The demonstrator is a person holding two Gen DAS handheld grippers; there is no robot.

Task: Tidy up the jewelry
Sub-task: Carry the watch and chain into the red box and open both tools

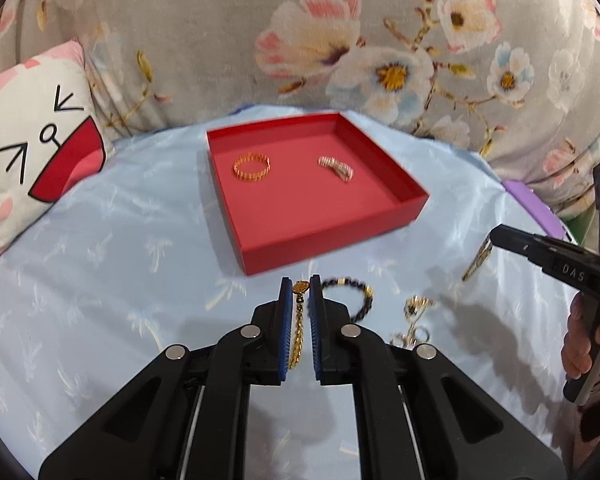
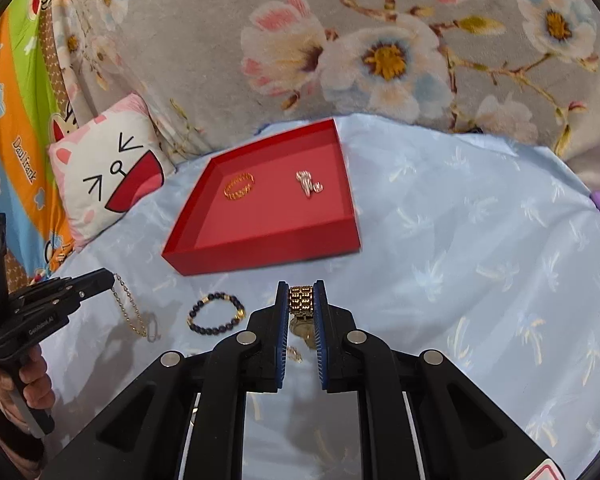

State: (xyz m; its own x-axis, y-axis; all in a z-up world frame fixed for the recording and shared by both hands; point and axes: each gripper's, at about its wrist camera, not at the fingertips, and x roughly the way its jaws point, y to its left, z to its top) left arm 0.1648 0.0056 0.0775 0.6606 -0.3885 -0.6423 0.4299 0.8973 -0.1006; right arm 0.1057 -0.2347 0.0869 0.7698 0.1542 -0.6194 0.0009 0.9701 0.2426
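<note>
Both tools are mid-carry. The left tool [image 1: 300, 292] pinches a gold chain [image 1: 298, 332] at lower centre; the right tool [image 2: 301, 292] pinches a gold watch [image 2: 301, 300]. Next, I judge, each must reach the red tray [image 1: 324, 248] above and release there. A beaded bracelet [image 2: 216, 316] lies on the cloth [image 2: 480, 240].

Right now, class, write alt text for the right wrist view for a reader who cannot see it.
The right tongs grip a gold watch by its band, above a pale blue cloth. Beyond sits a red tray holding a gold bracelet and a silver one. At left, the left tongs dangle a gold chain near a dark bead bracelet.
</note>
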